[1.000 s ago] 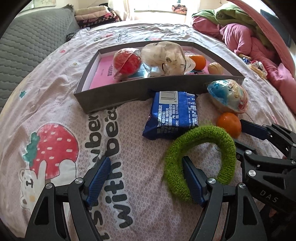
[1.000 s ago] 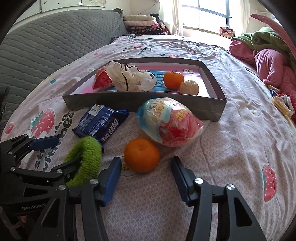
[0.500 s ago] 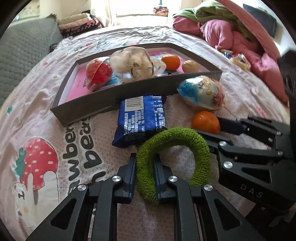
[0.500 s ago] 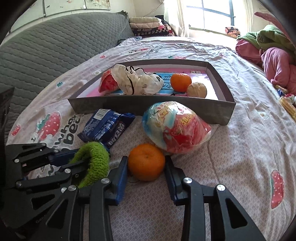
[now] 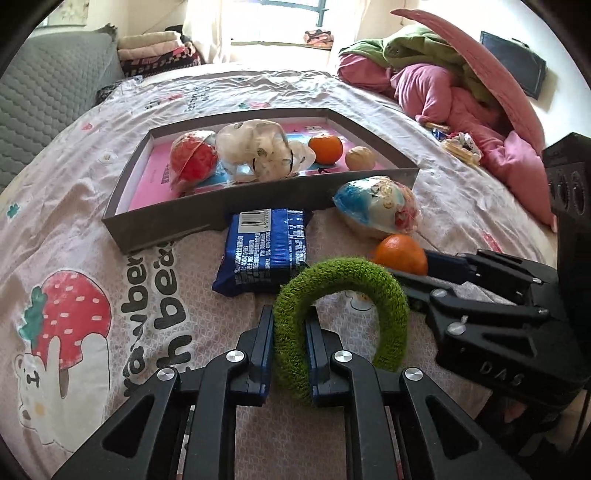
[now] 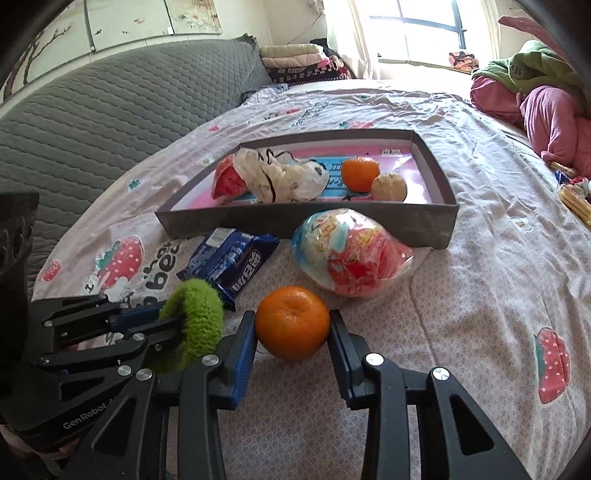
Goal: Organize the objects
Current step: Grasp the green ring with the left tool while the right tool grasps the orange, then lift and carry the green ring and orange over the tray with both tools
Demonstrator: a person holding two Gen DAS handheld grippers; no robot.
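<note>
Green fuzzy ring sat clamped in the down-tilted left gripper; beside it, the right gripper squeezed an orange

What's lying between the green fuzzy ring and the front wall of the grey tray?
The blue snack packet lies there on the bedsheet, its far end against the grey tray wall and its near end by the green fuzzy ring. The left wrist view shows it best.

- A pale pink bedsheet printed with strawberries and bears covers the bed.
- A grey quilted headboard runs along the left side.
- A stack of folded blankets sits at the far left, beside a bright window.
- A heap of pink and green bedding fills the far right corner.
</note>
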